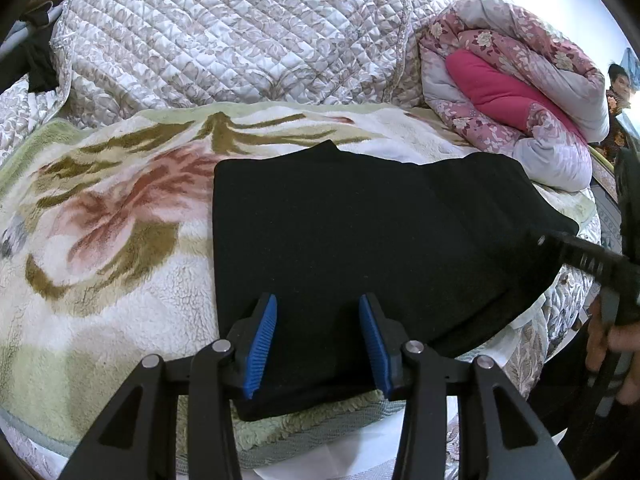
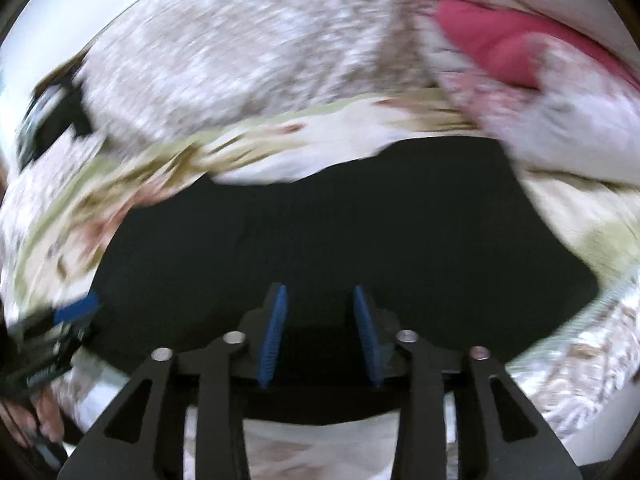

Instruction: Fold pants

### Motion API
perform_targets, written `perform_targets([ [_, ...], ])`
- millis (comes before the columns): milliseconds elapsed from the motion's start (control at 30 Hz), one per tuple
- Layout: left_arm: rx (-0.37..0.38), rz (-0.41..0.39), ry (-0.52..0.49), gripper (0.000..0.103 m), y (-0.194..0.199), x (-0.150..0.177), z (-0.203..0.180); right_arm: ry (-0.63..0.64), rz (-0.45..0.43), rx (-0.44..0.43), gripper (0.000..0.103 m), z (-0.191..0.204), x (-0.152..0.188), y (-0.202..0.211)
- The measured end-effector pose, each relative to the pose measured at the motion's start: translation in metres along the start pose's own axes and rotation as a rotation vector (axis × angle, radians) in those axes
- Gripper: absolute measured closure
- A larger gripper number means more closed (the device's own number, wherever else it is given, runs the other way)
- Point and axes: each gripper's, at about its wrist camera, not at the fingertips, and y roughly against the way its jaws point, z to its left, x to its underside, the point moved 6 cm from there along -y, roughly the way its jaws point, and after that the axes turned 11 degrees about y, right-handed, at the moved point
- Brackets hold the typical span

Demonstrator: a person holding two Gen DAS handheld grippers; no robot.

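The black pants (image 1: 360,232) lie folded into a flat block on a fleece flower-print blanket (image 1: 100,208) on a bed. My left gripper (image 1: 318,304) is open, its blue pads just above the near edge of the pants, holding nothing. My right gripper (image 2: 320,296) is open and empty over the near part of the pants (image 2: 340,232); its view is blurred by motion. In the left wrist view the right gripper's black finger (image 1: 588,258) reaches to the right edge of the pants. In the right wrist view the left gripper (image 2: 72,312) shows at the left edge.
A quilted floral bedspread (image 1: 224,36) is heaped behind the blanket. A pink floral duvet with a magenta lining (image 1: 508,92) is bunched at the back right. A person (image 1: 618,92) stands at the far right. The bed's edge runs along the near right.
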Motion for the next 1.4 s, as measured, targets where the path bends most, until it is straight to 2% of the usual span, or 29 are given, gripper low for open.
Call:
perform_targets([
  [33, -0.002, -0.001, -0.001, 0.057, 0.0, 0.0, -0.001, -0.065, -0.017, 0.011, 0.063, -0.015, -0.001, 0.005],
  [100, -0.002, -0.001, -0.001, 0.057, 0.0, 0.0, 0.0, -0.161, -0.063, 0.085, 0.062, -0.043, -0.003, 0.02],
  [167, -0.002, -0.001, 0.001, 0.057, 0.0, 0.0, -0.001, -0.251, -0.12, 0.145, 0.051, -0.065, -0.003, 0.036],
  [267, -0.003, -0.002, 0.0, 0.057, 0.0, 0.0, -0.001, -0.396, -0.186, 0.209, 0.047, -0.1, 0.003, 0.058],
  [400, -0.001, -0.001, 0.0, 0.057, 0.0, 0.0, 0.0, -0.527, -0.181, 0.208, 0.046, -0.127, 0.019, 0.062],
  [500, -0.002, -0.001, -0.001, 0.056, 0.0, 0.0, -0.001, -0.618, -0.131, 0.14, 0.046, -0.133, 0.033, 0.049],
  [600, -0.001, -0.001, -0.002, 0.056, 0.0, 0.0, 0.0, -0.634, -0.086, 0.1, 0.045, -0.128, 0.039, 0.039],
  [733, -0.002, -0.002, -0.001, 0.056, 0.0, 0.0, -0.001, -0.624, -0.078, 0.077, 0.044, -0.117, 0.042, 0.037],
  [833, -0.002, -0.002, -0.003, 0.056, 0.001, 0.0, -0.001, -0.6, -0.067, 0.088, 0.043, -0.109, 0.043, 0.035],
  [1000, -0.002, -0.004, -0.004, 0.056, 0.0, 0.0, -0.001, -0.61, -0.126, 0.015, 0.042, -0.107, 0.035, 0.037],
  [1167, -0.001, -0.003, -0.003, 0.055, 0.001, 0.0, -0.001, -0.597, -0.19, 0.033, 0.042, -0.113, 0.019, 0.034],
  [1233, -0.001, -0.002, -0.003, 0.054, 0.0, 0.0, -0.001, -0.601, -0.164, 0.028, 0.042, -0.115, 0.014, 0.024],
  [1300, -0.001, 0.0, -0.002, 0.054, 0.0, -0.001, -0.001, -0.603, -0.143, 0.021, 0.049, -0.115, 0.012, 0.018],
  [1367, -0.004, 0.001, -0.004, 0.054, 0.001, -0.001, 0.0, -0.574, -0.153, 0.022, 0.073, -0.111, 0.008, 0.023],
  [1400, -0.008, 0.003, -0.003, 0.054, 0.001, -0.001, 0.0, -0.55, -0.157, 0.027, 0.074, -0.109, 0.004, 0.025],
])
